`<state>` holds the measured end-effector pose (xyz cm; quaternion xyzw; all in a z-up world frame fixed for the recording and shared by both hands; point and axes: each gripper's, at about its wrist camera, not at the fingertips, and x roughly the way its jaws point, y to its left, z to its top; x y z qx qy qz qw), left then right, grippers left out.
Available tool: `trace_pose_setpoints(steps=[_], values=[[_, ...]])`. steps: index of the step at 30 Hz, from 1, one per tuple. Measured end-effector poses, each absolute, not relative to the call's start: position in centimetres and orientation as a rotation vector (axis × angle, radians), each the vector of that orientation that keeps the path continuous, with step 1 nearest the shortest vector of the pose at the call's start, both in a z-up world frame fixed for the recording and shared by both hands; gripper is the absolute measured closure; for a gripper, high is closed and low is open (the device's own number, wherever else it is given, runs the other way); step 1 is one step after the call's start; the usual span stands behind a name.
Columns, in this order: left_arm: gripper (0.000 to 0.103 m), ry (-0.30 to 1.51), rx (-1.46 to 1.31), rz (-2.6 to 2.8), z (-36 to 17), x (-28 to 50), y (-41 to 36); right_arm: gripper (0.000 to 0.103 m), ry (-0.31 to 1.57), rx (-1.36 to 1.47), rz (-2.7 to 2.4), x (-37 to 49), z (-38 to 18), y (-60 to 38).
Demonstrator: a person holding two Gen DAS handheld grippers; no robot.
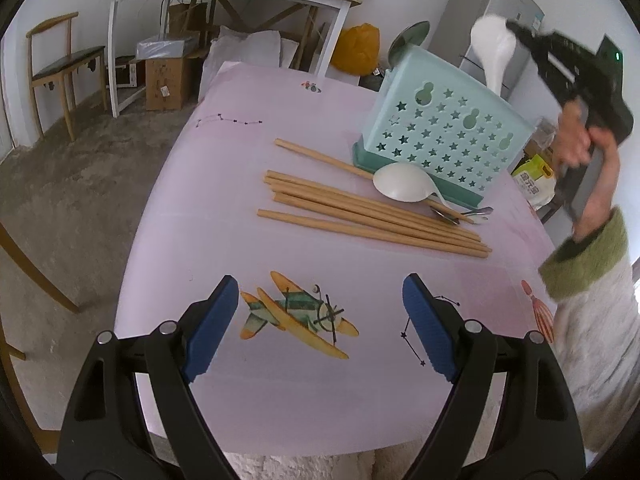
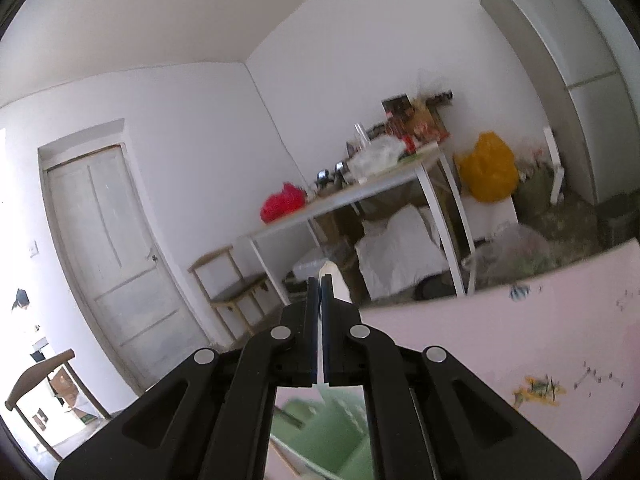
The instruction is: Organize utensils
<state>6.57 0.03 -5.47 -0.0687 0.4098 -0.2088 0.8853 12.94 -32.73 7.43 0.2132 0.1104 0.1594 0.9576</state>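
Right claw (image 2: 320,284) clamping white spoon (image 1: 493,50), bowl up, handle down above caddy (image 1: 440,132)

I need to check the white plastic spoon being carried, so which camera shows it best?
The left wrist view: the white plastic spoon shows bowl-up above the pale blue star-cut utensil holder, gripped by the right gripper. The right wrist view shows only a white sliver past its shut fingers.

Soft, even daylight, strong fisheye bending at the edges, motion blur smearing the right-wrist view.
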Motion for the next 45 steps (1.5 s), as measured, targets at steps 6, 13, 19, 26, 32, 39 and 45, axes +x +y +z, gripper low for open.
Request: trace_pose_setpoints(steps=[6,13,19,26,32,39,45], values=[[0.023,0.843,-0.166,-0.442,-5.4,6.8,0.3,0.101,0.278,0.392,0.309,9.4,6.1,-32.9],[0.023,0.819,-0.156,-0.458,-4.5,6.1,0.1,0.069,0.321,0.395,0.188,3.7,5.6,-34.2],[0.02,0.852,-0.069,-0.473,-4.7,5.8,-2.0,0.043,0.372,0.457,0.087,-2.2,4.2,-34.0],[0.019,0.955,0.173,-0.41,-6.5,6.8,-5.1,0.027,0.725,0.159,-0.115,-2.5,-1.4,-27.5],[0.008,0.99,0.227,-0.408,-6.9,7.3,-5.2,0.017,0.876,0.042,-0.153,-1.8,-5.4,-24.5],[0.008,0.986,0.237,-0.406,-6.8,7.2,-5.4,0.006,0.946,0.068,-0.172,-0.9,-7.7,-24.5],[0.008,1.0,0.244,-0.422,-6.7,7.4,-5.3,0.006,0.952,0.107,-0.164,-0.9,-8.1,-25.1]])
